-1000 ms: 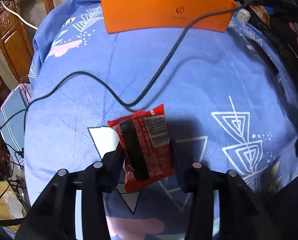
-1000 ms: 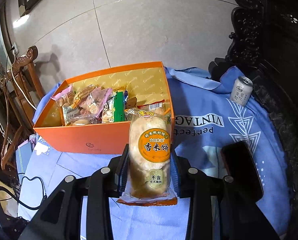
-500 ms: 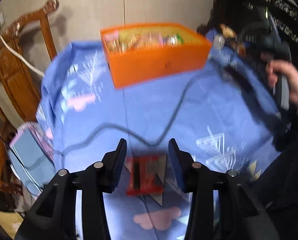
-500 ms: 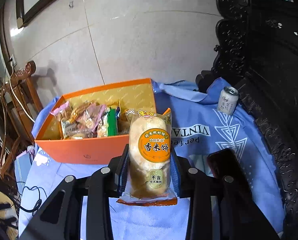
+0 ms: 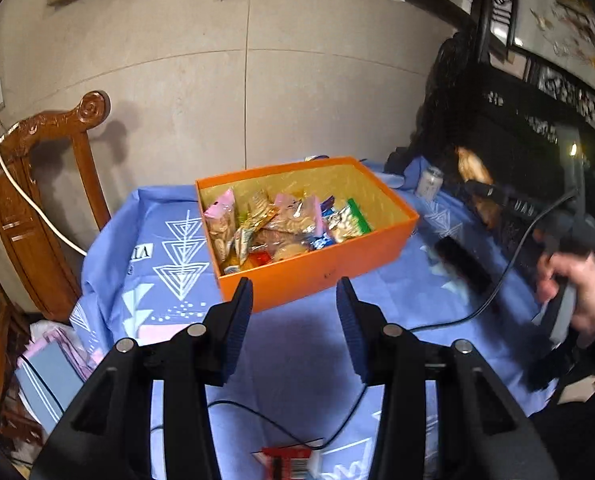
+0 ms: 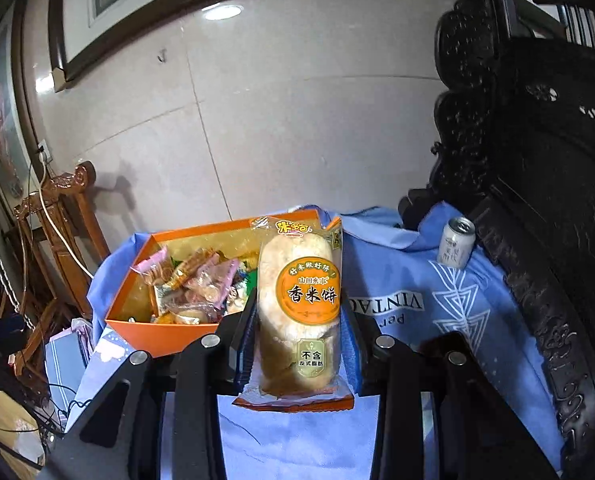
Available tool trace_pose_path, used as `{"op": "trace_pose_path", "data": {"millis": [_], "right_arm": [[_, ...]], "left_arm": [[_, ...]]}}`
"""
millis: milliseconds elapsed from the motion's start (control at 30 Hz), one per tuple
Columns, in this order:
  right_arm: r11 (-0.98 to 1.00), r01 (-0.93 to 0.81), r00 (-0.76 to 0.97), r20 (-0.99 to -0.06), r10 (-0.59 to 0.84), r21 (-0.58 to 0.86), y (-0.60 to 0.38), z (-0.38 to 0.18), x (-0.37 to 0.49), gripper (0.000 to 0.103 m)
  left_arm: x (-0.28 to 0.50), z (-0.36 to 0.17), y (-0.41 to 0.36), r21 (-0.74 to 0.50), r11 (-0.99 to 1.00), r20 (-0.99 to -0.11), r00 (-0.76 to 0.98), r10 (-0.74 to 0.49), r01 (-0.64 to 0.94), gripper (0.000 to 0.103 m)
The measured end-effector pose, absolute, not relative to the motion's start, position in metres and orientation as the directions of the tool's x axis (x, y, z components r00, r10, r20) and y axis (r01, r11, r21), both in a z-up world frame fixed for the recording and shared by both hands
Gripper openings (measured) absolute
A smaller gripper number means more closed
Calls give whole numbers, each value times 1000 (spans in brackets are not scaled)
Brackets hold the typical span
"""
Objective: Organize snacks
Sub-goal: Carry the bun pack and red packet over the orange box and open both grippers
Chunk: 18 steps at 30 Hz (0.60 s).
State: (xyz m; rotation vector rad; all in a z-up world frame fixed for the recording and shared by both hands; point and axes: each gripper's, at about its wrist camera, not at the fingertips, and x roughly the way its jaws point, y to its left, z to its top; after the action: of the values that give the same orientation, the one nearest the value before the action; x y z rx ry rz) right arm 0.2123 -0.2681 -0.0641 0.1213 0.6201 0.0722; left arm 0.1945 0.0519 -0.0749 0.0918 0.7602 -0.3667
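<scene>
Dropped red packet (image 5: 287,465) shows only behind left tongs (image 5: 293,304), now empty.

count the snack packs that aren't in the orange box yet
2: the rice cracker pack clamped in the right gripper, and a red pack lying on the blue cloth below the open left gripper.

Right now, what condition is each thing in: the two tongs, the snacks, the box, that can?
Left tongs: open, empty, raised above the cloth.
Right tongs: shut on the rice cracker packet, held upright.
Red snack packet: lying flat on the blue cloth, not held.
Orange box: lid off, partly filled with wrapped snacks.
Drink can: standing upright; whether it is opened cannot be told.
</scene>
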Motion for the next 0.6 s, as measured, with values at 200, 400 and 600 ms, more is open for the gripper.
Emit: {"op": "trace_pose_path", "data": {"millis": [200, 400, 600], "right_arm": [[990, -45, 789, -603, 116, 132, -257, -70, 206, 36], [991, -64, 792, -599, 120, 114, -247, -63, 201, 36], [993, -66, 794, -598, 114, 102, -243, -57, 200, 36]], "left_arm": [[144, -169, 60, -31, 909, -834, 490, -252, 416, 43], [118, -261, 61, -11, 906, -921, 349, -174, 423, 43], [122, -285, 70, 5, 924, -931, 339, -135, 381, 50]]}}
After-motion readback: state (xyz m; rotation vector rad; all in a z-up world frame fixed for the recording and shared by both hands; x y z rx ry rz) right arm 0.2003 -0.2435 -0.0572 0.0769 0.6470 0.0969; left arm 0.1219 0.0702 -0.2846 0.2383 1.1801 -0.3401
